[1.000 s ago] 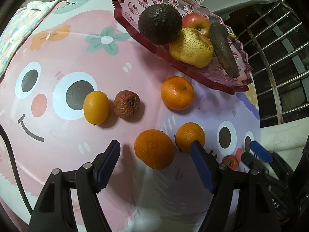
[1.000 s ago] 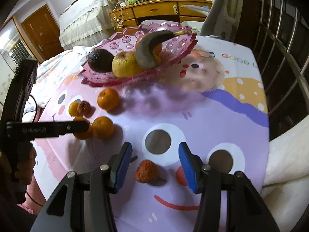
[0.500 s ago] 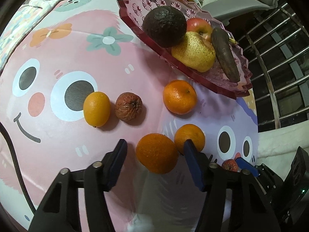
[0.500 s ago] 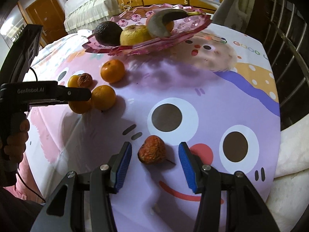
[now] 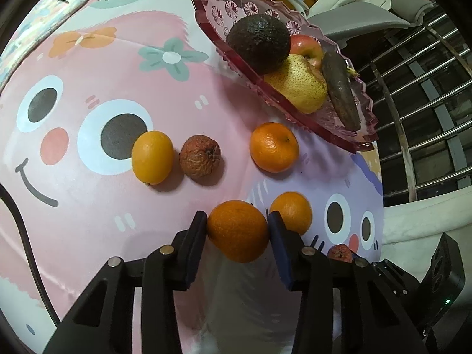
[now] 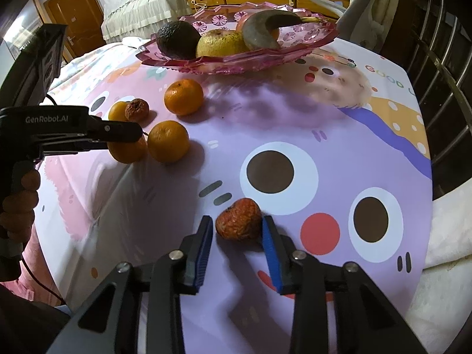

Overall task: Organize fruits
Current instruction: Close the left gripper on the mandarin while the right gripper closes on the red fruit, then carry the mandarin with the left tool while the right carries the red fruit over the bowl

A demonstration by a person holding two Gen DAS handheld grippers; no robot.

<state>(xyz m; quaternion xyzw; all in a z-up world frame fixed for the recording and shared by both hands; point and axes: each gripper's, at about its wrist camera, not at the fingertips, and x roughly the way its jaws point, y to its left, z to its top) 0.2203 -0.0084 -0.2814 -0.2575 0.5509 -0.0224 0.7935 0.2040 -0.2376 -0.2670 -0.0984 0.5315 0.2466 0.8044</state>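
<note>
A: What is the left hand-held gripper point(image 5: 237, 230) doing?

B: Its jaws have just been closing, and they are now pressing on both sides of a big orange point(image 5: 237, 230) that is sitting on the worktop point(image 5: 88, 206). So it is holding that orange, squeezed across its width.

A: And the right hand-held gripper point(image 6: 237, 230)?

B: Its jaws have just been closing too. They are narrow around a shrivelled red fruit point(image 6: 239, 219). The right pad is touching the fruit; on the left side a thin gap may be showing, so I am judging it gripped rather than seeing it plainly.

A: Where is everything lying relative to the pink fruit tray point(image 5: 361, 144)?

B: The held orange is lying in front of the tray, on the near side, with a smaller orange point(image 5: 292, 212) touching or just beside the left gripper's right pad. Another orange point(image 5: 273, 147) is sitting just below the tray's rim. A yellow-orange citrus point(image 5: 152, 157) and a wrinkled brown fruit point(image 5: 200, 157) are lying further to the left of the tray. The red fruit is lying well in front of the tray in the right wrist view.

A: Which way is the tray from each gripper?

B: Ahead and upward of both. The left one looks nearer to it, so I am expecting its orange to have the shorter trip. The tray is already carrying an avocado point(image 5: 259, 47), a pear point(image 5: 299, 88), an apple point(image 5: 306, 48) and a dark banana point(image 5: 340, 94), so free space is lying toward its far-left end.
</note>
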